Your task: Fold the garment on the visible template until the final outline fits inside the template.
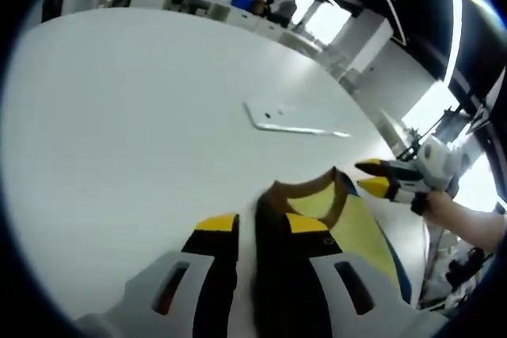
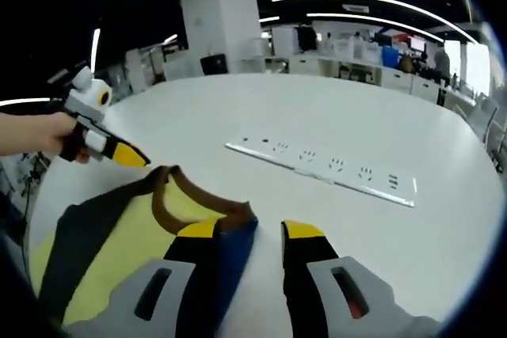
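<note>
While the yellow knit garment with brown collar and dark blue side panels (image 2: 135,231) lies on the white round table (image 2: 333,116), both tools sit at its neck end — probably so the top edge can be lifted and folded evenly. Left gripper (image 1: 261,231): jaws apart, collar fabric lying between the tips; whether it is pinched, cannot tell. Right gripper (image 2: 252,231): jaws apart, left tip resting on the blue shoulder, right tip over bare table. A flat white power strip (image 2: 325,168) is set into the tabletop, well apart from the garment.
</note>
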{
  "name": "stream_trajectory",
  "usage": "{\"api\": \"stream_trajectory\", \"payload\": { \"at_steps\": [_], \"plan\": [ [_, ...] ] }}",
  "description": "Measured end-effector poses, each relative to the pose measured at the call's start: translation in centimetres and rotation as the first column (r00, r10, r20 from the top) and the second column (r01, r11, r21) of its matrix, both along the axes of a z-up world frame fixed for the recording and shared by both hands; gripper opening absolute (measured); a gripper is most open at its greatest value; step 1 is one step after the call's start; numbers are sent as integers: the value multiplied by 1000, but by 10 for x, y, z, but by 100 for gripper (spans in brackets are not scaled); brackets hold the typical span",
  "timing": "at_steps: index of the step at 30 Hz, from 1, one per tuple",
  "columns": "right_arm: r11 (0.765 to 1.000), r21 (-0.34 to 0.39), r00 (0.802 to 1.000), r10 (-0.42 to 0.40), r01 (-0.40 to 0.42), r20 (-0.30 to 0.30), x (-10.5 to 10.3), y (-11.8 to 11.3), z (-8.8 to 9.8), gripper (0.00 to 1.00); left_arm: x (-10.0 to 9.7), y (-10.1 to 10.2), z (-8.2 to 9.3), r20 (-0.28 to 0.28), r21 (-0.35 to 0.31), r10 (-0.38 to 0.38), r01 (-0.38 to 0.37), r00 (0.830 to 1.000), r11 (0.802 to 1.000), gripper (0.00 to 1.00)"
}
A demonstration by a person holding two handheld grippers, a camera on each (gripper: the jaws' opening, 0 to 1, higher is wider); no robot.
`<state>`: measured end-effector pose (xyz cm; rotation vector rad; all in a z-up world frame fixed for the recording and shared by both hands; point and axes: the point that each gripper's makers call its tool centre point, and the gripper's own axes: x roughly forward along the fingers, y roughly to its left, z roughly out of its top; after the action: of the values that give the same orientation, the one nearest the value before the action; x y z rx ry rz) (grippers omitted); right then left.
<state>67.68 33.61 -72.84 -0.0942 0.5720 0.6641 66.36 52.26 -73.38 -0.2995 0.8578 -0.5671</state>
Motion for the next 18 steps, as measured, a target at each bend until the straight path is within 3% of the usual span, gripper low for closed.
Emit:
{"api": "stream_trajectory", "payload": {
  "at_steps": [18],
  "plan": [
    [998, 67, 1000, -6, 6, 4, -38, 4, 21, 57, -25, 1, 19, 40, -7, -14, 14, 999, 1000, 42]
  ]
}}
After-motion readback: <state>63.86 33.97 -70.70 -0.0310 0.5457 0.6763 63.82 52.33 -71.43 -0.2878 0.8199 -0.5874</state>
